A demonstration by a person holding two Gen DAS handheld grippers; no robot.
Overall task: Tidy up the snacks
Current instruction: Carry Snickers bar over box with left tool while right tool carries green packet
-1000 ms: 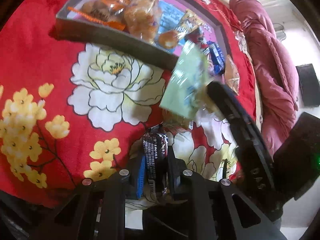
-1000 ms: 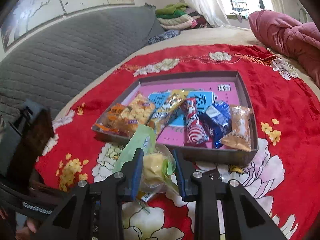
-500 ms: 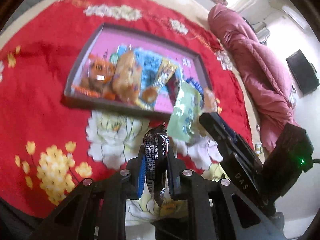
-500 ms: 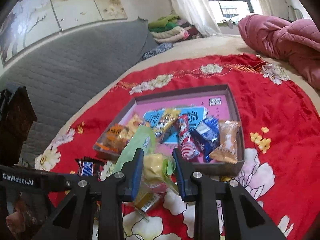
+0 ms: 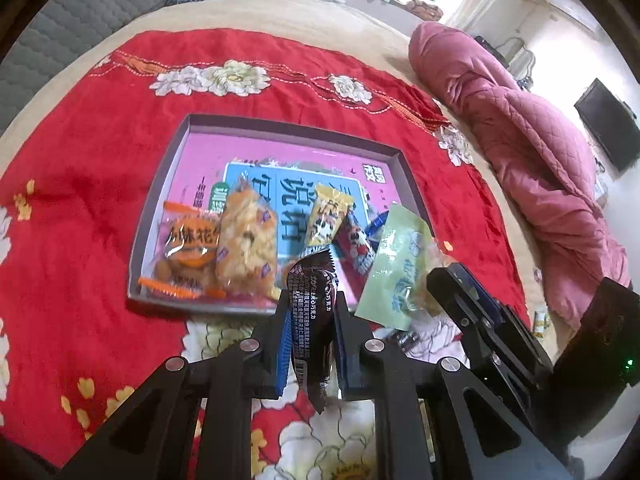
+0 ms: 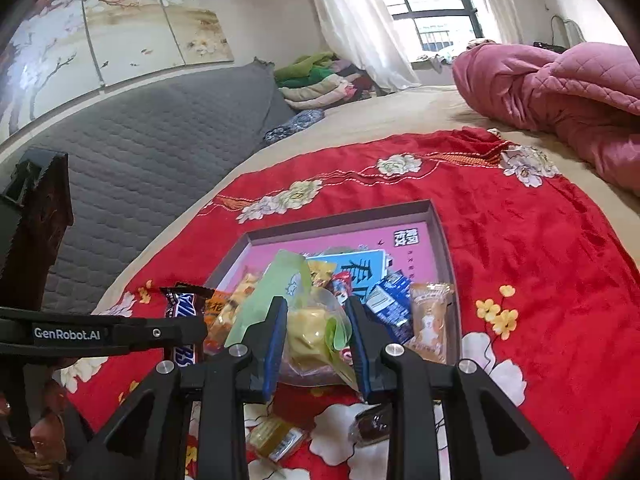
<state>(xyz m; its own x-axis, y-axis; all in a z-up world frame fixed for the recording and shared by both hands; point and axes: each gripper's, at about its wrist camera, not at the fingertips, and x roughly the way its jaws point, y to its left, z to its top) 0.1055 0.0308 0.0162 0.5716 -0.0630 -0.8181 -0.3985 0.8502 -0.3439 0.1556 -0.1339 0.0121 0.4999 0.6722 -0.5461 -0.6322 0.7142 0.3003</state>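
Left tongs (image 5: 310,312), tilted steeply down, clamp a Snickers bar (image 5: 311,312); right tongs (image 6: 316,334), angled shallower, pinch a green snack bag (image 6: 308,328), tray (image 6: 440,232) just ahead.

Not much readable text here tbh. Clearest one is "GenRobot.AI" in white on a black label on the left gripper (image 6: 188,332), seen from the right wrist cam. The dark chocolate bar (image 6: 182,308) it's pinching shows part of a Snickers logo, only some letters visible. The pink tray (image 5: 256,142) has big Chinese characters on a blue panel, plus a small black square stamp near its far corner. The orange snack pack (image 5: 188,246) has Chinese lettering too. The bar's back side is tiny print, unreadable.
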